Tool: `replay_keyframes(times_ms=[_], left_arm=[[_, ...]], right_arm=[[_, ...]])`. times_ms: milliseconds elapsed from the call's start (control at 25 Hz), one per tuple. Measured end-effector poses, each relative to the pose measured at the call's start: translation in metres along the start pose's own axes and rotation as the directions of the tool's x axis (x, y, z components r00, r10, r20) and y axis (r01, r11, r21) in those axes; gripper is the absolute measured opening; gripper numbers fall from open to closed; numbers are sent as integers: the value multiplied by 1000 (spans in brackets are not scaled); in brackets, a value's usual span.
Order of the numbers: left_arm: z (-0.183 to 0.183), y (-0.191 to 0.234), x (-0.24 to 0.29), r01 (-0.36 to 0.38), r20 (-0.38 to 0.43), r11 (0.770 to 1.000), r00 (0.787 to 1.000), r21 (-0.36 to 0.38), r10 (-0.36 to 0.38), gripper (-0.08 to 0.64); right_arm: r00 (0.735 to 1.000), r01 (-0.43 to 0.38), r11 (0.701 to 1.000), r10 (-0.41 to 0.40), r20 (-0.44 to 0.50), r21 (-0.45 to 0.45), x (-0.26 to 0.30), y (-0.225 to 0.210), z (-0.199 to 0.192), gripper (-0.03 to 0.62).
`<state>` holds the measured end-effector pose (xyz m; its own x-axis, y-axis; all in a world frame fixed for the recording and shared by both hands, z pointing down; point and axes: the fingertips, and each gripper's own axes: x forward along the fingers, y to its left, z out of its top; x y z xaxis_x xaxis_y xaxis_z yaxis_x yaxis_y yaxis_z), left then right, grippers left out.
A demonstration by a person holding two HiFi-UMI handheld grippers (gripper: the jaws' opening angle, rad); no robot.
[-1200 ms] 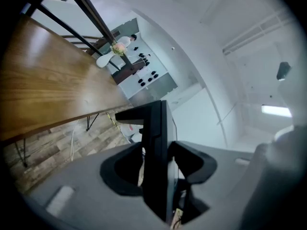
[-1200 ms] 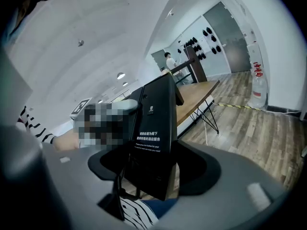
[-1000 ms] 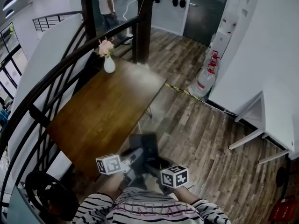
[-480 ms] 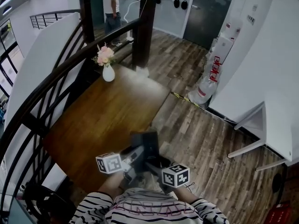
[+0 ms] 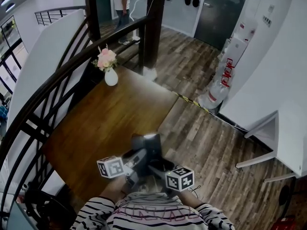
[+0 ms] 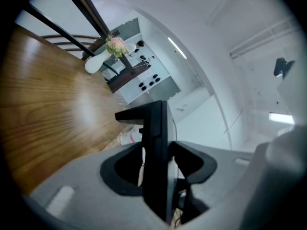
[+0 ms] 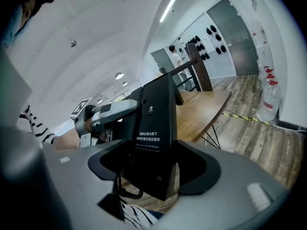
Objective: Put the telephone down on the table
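Even, fairly bright light is cast from a ceiling strip light (image 7: 168,8) high above the right gripper (image 7: 156,164). A pale sheen is seen on the table (image 6: 48,109) ahead and to the left of the left gripper (image 6: 156,169). The telephone (image 6: 156,138) between the jaws is rendered dark and softly blurred. The 2 gripper views are bent by the wide lens and blackened at the corners.

Black telephone (image 7: 156,111) upright, clamped in right claw (image 7: 156,166); left claw (image 7: 111,112) grips its far side. Wooden counter (image 7: 204,107) lies beyond.
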<state>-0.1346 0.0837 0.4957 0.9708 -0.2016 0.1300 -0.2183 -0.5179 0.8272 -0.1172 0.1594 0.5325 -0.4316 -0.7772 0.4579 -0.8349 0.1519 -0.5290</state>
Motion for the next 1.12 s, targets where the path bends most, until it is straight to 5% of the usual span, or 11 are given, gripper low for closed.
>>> replay_keyframes(times_ms=[280,720,1120], left_arm=[[22,3,74,-74,97,997,992,-29,76,199],[54,-4,170,-141,280,989,949,-37,145,199],[75,7,217,-191,340,979,919,-64,201,199]], right_arm=[[993,-95,994,91,-74,-49,-5,-70,51,314],[962,-241,958,215,-167,-158,-13,-164,120,314],[939,-307,935,266,-218,-181,-5,-209,157,314]])
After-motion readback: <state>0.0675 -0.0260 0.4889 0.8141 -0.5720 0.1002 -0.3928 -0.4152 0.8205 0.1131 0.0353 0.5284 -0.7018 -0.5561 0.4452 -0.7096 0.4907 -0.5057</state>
